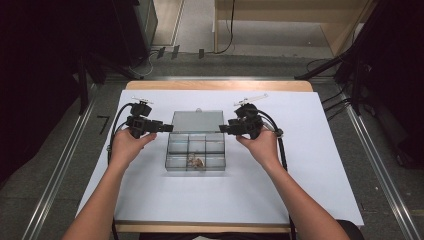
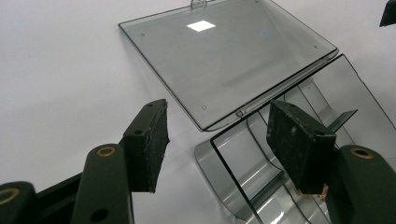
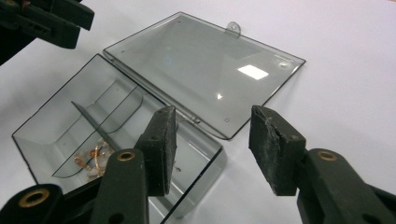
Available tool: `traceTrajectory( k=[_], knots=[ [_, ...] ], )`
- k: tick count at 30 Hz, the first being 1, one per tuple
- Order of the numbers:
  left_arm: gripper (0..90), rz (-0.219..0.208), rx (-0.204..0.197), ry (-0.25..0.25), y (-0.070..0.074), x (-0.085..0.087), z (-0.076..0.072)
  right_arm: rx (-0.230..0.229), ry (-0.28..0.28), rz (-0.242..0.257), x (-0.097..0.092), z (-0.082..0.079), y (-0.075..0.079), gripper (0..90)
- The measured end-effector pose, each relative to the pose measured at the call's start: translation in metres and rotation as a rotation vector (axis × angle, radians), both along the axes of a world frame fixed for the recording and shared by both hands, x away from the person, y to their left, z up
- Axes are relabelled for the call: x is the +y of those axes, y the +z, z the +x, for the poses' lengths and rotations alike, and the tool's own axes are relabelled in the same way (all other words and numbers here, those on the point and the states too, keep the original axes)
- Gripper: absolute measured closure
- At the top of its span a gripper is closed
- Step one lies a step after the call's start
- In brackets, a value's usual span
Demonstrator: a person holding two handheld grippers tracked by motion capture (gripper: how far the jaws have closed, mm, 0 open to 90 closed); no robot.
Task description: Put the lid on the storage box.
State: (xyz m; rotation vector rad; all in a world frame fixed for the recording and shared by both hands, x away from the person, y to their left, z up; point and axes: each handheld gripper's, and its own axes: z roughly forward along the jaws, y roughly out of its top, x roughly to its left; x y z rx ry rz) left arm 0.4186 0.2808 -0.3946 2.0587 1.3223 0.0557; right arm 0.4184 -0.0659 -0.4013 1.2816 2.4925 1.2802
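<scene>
Two hand-held grippers flank an open clear plastic organiser box (image 1: 195, 150) on a white table (image 1: 300, 190). The left gripper (image 2: 215, 140) and right gripper (image 3: 212, 144), both released and holding nothing, each straddle a rear corner wall near the hinge. A careless squeeze could skid the light box or snap the flat-lying lid (image 3: 205, 70). Small coppery trinkets (image 3: 93, 158) sit in one compartment.

Small trinkets (image 1: 195, 161) in box (image 1: 172, 165) — too small to identify.
</scene>
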Motion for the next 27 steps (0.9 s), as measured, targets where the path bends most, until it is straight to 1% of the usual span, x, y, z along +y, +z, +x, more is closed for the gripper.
traceTrajectory(
  k=[3,4,8,15,16,18,19,20,22,24,27],
  knots=[
    [39.7,0.001,0.003,0.000,-0.001,-0.001,0.003,0.003,-0.011,0.003,-0.001,0.002,-0.001,53.3],
    [39.9,-0.005,0.004,0.005,-0.002,-0.002,0.005,0.009,-0.019,0.005,-0.002,0.005,-0.003,53.8],
    [40.5,0.009,0.013,0.004,-0.005,-0.004,0.008,0.018,-0.034,-0.002,-0.001,0.010,-0.007,54.7],
    [42.3,0.015,0.017,0.001,-0.007,-0.007,0.013,0.040,-0.051,-0.002,0.001,0.016,-0.013,56.0],
    [42.7,0.012,0.017,0.004,-0.008,-0.008,0.016,0.045,-0.046,-0.020,0.003,0.019,-0.014,56.0],
    [42.9,0.009,0.019,0.009,-0.009,-0.008,0.017,0.043,-0.048,-0.021,0.004,0.019,-0.013,56.0],
    [43.0,0.017,0.018,0.010,-0.009,-0.008,0.018,0.044,-0.051,-0.016,0.004,0.021,-0.013,55.9],
    [43.1,0.012,0.019,0.018,-0.010,-0.008,0.020,0.043,-0.049,-0.018,0.005,0.023,-0.014,55.8],
    [43.8,0.009,0.019,0.030,-0.012,-0.008,0.024,0.048,-0.058,-0.017,0.006,0.027,-0.016,55.6],
    [44.2,0.013,0.018,0.030,-0.012,-0.008,0.025,0.052,-0.061,-0.017,0.006,0.028,-0.017,55.5],
    [45.6,0.005,0.015,0.038,-0.014,-0.011,0.028,0.055,-0.062,-0.021,0.010,0.032,-0.022,55.5]
  ],
)
